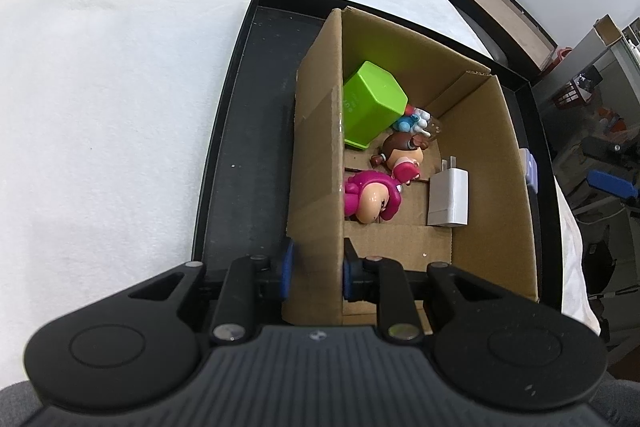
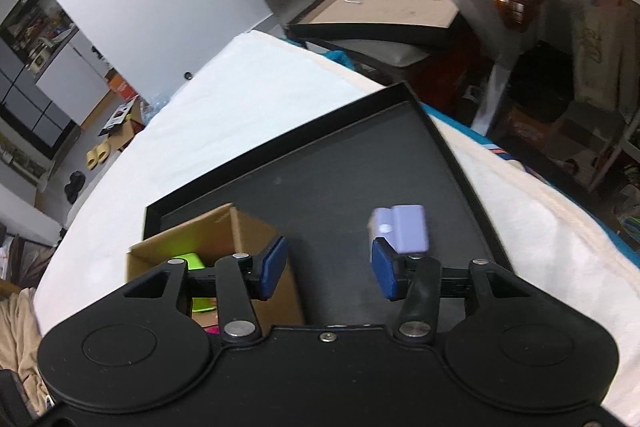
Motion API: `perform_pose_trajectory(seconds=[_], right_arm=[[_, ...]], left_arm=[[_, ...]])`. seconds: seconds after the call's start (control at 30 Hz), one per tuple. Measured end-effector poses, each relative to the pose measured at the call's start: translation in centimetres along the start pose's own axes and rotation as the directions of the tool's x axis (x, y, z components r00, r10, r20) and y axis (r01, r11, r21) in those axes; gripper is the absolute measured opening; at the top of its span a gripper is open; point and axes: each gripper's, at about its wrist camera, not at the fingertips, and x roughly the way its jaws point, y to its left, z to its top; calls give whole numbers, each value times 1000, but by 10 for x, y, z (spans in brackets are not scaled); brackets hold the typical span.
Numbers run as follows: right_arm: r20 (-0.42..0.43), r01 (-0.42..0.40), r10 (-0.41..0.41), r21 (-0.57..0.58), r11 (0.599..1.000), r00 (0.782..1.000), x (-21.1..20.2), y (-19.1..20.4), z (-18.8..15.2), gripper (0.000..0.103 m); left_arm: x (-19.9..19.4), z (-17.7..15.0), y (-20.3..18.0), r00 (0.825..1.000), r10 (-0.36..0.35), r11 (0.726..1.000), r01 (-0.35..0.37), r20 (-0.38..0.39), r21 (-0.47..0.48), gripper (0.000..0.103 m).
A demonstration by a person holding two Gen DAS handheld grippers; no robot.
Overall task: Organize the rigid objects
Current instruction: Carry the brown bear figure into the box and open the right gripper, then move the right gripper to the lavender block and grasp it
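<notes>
The brown cardboard box's (image 1: 400, 155) wall is clamped by the left hand-held gripper (image 1: 318, 269). The right hand-held gripper (image 2: 326, 269) is held apart, empty; the lilac plastic block (image 2: 404, 229) is seen at its one o'clock on the black tray (image 2: 340, 179).

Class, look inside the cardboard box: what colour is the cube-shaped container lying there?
Bright lime green. The container shows best in the left wrist view.

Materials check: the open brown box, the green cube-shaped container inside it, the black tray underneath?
Open brown box: corrugated cardboard, matte; the wall edges and folded flaps show it. Green cube-shaped container: likely moulded plastic, smooth with a slight sheen and rounded corners. Black tray: dull dark floor, thin raised rim; plastic or coated board, cannot tell.
</notes>
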Motion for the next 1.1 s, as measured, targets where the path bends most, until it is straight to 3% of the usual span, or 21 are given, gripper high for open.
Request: perform_pose_trajectory(seconds=[0.37, 1.1], right_arm=[[-4, 23, -23, 0, 1000, 1000, 26, -34, -13, 70], [-25, 18, -18, -5, 1000, 1000, 77, -52, -16, 71]], left_arm=[[1, 0, -6, 999, 36, 999, -36, -3, 21, 21], [10, 7, -14, 995, 96, 995, -95, -30, 29, 21]])
